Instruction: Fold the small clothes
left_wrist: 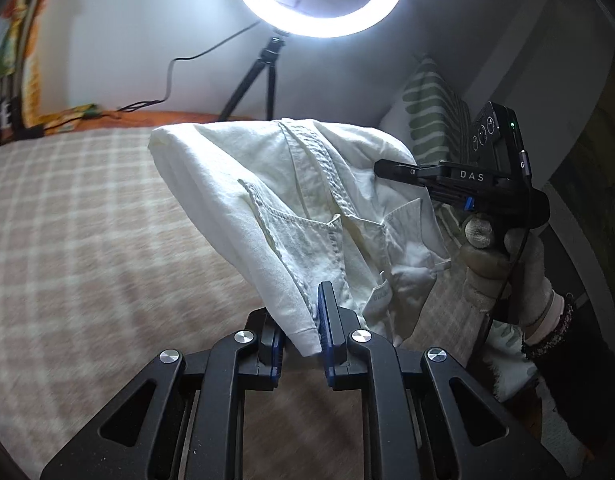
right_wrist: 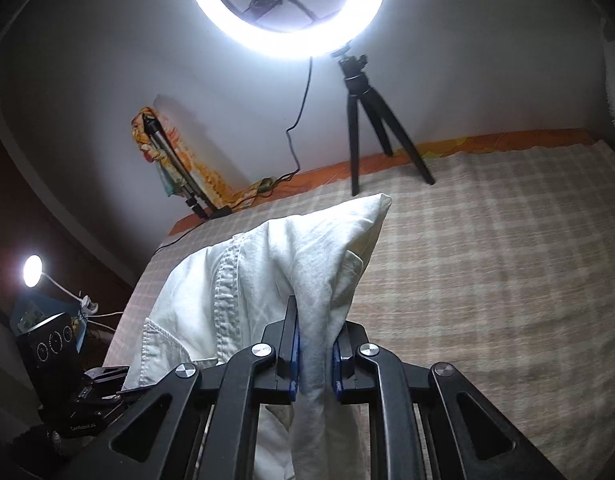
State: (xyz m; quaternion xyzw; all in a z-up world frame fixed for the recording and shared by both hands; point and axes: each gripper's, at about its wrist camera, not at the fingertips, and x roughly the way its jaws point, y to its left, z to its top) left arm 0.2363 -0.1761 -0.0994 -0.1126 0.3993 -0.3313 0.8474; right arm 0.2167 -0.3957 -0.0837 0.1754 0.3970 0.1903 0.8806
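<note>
Both tools have the small white garment [left_wrist: 307, 208] up off the bed [left_wrist: 87, 220], held in the air between them. The left tool [left_wrist: 301, 340] is nearly shut, its blue pads pinching a hemmed edge of the cloth. The right tool [right_wrist: 315, 360] is likewise almost closed, with a thick gathered fold clamped between its pads; from the left side you can see its black body [left_wrist: 459, 180] reaching into the garment's far right edge, gripped by a gloved hand [left_wrist: 503, 264].

The garment looks like a small pair of white denim shorts or trousers: stitched seams, a pocket and a waistband show. It hangs slack and bunched, over the checked bedspread but not resting on it.

I'd judge this as the opening step, the lift and shake-out before any fold is made. Next the two tools would need to draw apart to pull the cloth taut, then lower it flat onto the bedspread so a clean fold line can be set. With the grip on bunched layers, some may slip as it is spread.

As for writing, "DAS" reads plainly on the right tool's body. A small label is sewn inside the garment [left_wrist: 381, 300], but its print is too small to read.

A ring light on a tripod [right_wrist: 287, 8] stands at the far edge of the bed.
</note>
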